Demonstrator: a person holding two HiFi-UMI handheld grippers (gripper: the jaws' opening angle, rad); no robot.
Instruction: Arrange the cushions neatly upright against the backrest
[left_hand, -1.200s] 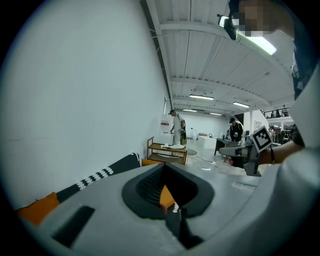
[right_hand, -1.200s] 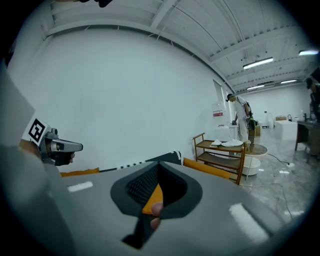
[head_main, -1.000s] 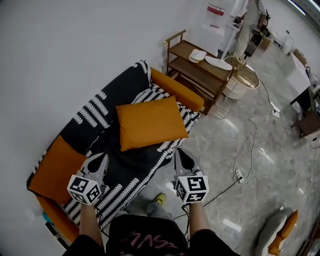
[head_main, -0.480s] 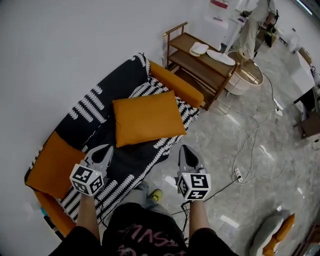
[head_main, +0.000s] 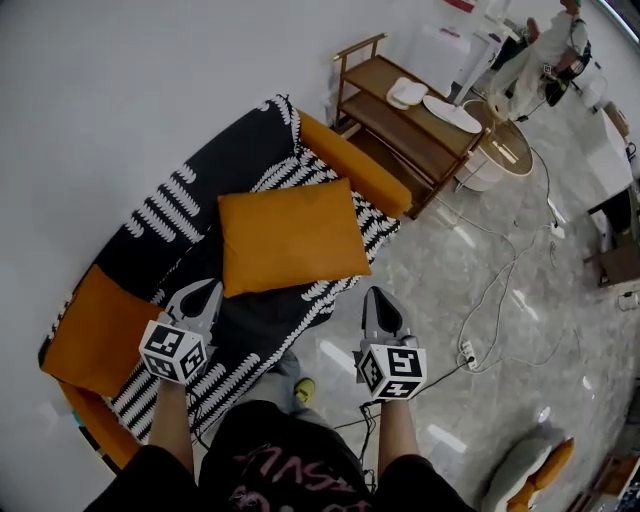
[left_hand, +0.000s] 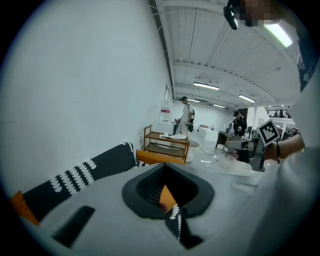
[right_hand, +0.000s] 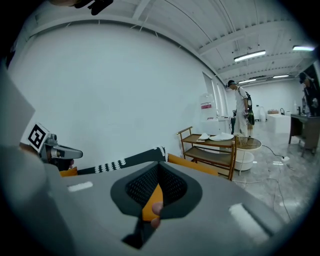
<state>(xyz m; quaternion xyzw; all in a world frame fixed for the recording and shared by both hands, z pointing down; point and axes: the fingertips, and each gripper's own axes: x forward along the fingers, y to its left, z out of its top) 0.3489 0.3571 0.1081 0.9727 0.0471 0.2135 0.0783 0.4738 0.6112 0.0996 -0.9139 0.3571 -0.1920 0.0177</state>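
An orange cushion (head_main: 95, 335) lies at the left end of the sofa (head_main: 350, 165), partly on the black-and-white throw (head_main: 170, 215) that covers the seat and backrest. Just right of it the left gripper (head_main: 203, 292) hovers over the front of the throw. Its jaws are pressed together and hold nothing. In the left gripper view that gripper (left_hand: 167, 202) has only a sliver of orange and the patterned throw showing past its closed tips.

A second orange cushion (head_main: 290, 235) lies flat in the middle of the seat, ahead of both grippers and touched by neither.

The right gripper (head_main: 378, 298) hangs past the sofa's front edge, above the grey floor (head_main: 480, 300). Its jaws are likewise closed on nothing. The right gripper view shows the gripper (right_hand: 150, 200) with its tips together.

Further right a wooden shelf (head_main: 400, 120) stands beside the sofa's arm.
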